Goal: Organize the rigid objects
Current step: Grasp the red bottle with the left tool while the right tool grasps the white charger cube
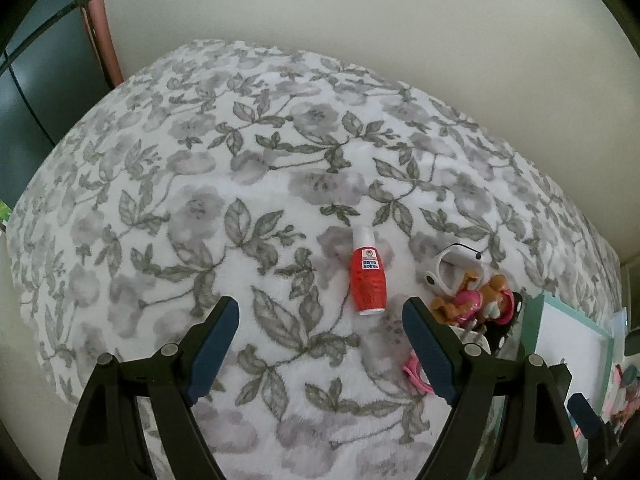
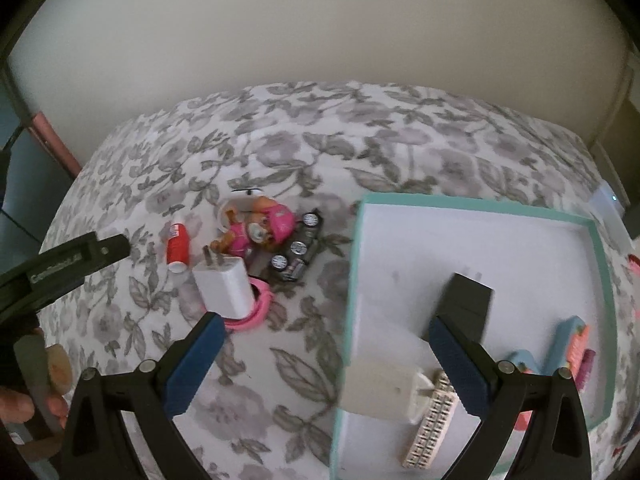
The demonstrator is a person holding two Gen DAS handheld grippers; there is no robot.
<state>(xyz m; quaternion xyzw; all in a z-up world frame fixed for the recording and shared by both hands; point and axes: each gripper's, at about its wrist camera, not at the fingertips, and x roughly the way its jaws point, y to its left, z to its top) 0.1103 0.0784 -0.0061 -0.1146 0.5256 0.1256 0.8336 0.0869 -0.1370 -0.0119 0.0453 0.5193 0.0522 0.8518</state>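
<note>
A red bottle with a white cap [image 1: 367,276] lies on the floral blanket, just ahead of my open, empty left gripper [image 1: 320,320]. It also shows in the right wrist view [image 2: 176,249]. Beside it lie a pink dog toy [image 2: 256,230], a white charger [image 2: 224,286] on a pink ring [image 2: 256,312], and a battery pack [image 2: 298,250]. My right gripper [image 2: 324,344] is open and empty, over the near left edge of a teal-rimmed white box [image 2: 598,240]. The box holds a white plug [image 2: 384,388], a staple strip [image 2: 432,424] and a black block [image 2: 466,304].
The blanket [image 1: 200,200] covers a bed against a plain wall. A white ring gadget [image 1: 440,272] lies behind the dog toy. Blue and pink items [image 2: 568,344] sit in the box's right end. The left gripper's body [image 2: 60,268] shows at the right view's left edge.
</note>
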